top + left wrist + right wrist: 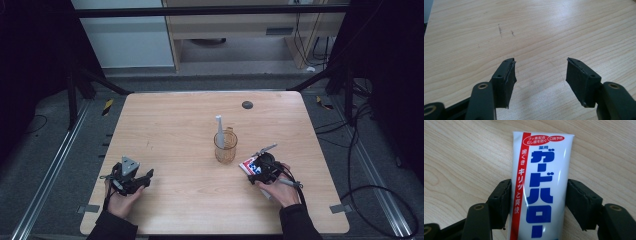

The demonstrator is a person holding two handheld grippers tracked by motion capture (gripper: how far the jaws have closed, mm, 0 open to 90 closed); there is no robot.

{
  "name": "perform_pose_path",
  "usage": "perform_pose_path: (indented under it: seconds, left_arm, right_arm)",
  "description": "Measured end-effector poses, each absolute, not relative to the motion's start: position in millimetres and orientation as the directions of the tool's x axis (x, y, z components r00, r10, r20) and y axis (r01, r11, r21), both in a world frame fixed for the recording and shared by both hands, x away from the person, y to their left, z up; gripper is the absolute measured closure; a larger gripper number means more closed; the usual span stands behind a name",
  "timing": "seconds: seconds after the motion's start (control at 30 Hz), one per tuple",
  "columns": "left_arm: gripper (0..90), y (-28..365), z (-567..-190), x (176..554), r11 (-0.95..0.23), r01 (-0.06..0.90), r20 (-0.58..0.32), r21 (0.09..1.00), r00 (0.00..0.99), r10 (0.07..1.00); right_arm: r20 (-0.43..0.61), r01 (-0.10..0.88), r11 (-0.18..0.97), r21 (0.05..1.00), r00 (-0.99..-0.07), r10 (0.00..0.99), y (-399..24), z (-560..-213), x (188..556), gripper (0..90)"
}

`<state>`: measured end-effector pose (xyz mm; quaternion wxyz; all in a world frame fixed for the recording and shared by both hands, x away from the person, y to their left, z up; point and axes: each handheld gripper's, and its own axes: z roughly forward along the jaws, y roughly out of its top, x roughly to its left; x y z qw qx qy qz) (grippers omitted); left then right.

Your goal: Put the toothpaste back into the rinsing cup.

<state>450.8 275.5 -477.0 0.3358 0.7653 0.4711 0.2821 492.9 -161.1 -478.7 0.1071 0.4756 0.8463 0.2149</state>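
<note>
From the high view I see my right gripper (256, 167) near the right front of the table (170, 125), lowered over a toothpaste tube (248, 165) that lies flat just beside the base of a clear amber cup (225, 147). A white toothbrush (219, 131) stands upright in that cup. Only the tube's white, red and blue end shows past the gripper on its left side, so its long axis seems to run slantwise from the cup's foot toward my right hand (280, 190). My left gripper (145, 178) sits well apart at the left front, low over bare wood.

In the left gripper view my left gripper (540, 72) has its jaws spread wide with nothing but tabletop between them.

In the right gripper view my right gripper (539, 195) straddles the toothpaste tube (541, 185). The tube's long axis runs straight along the jaws, its flat crimped end pointing away from me and its printed face turned up. The jaws stand wide, one on each long edge; the left pad (502, 202) looks right against the red stripe, the right pad very near the other edge. I cannot tell whether they press.
</note>
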Motion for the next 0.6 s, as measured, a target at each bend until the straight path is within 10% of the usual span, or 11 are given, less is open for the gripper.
perform_pose_path:
  seconds: [0.6]
  left_arm:
    - [40.0,275.2,-477.4,451.2,-0.33,0.533,0.114,0.779,0.397,0.911]
  right_arm:
    - [0.008,0.767,0.455,0.452,-0.514,0.858,-156.7,-474.3,493.1,55.9]
